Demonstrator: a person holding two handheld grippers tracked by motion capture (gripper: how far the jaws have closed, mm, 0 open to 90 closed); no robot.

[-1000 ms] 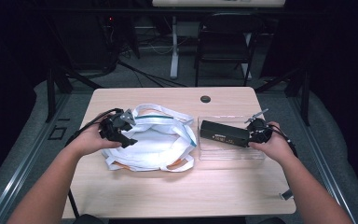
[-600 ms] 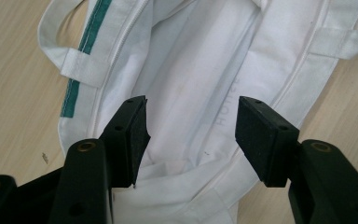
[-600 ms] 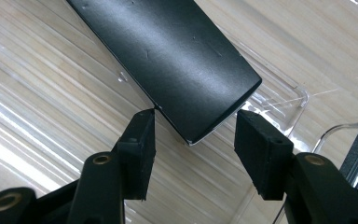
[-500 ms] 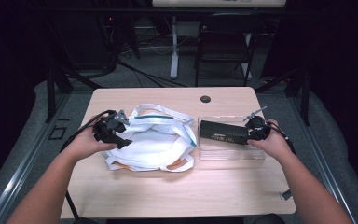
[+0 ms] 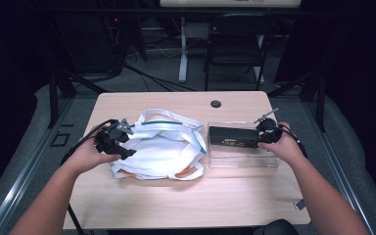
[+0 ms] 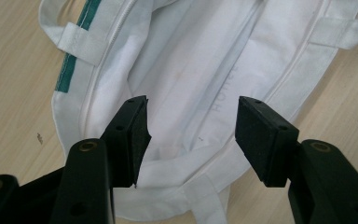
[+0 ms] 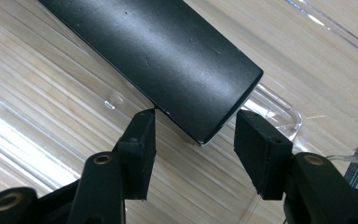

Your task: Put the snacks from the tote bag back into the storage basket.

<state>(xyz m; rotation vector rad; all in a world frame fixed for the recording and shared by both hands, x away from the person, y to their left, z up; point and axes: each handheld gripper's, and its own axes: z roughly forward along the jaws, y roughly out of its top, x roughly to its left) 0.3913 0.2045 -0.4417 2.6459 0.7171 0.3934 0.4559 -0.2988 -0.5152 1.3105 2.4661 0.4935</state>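
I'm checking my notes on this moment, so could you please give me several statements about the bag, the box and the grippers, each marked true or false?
1. The white bag lies left of the black box. True.
2. The box sits in a clear tray. True.
3. The left gripper is clamped on a bag handle. False: its jaws stand open over the bag's mouth.
4. The right gripper straddles the box's end, jaws open. True.
5. The bag stands upright. False: it lies flat on the table.
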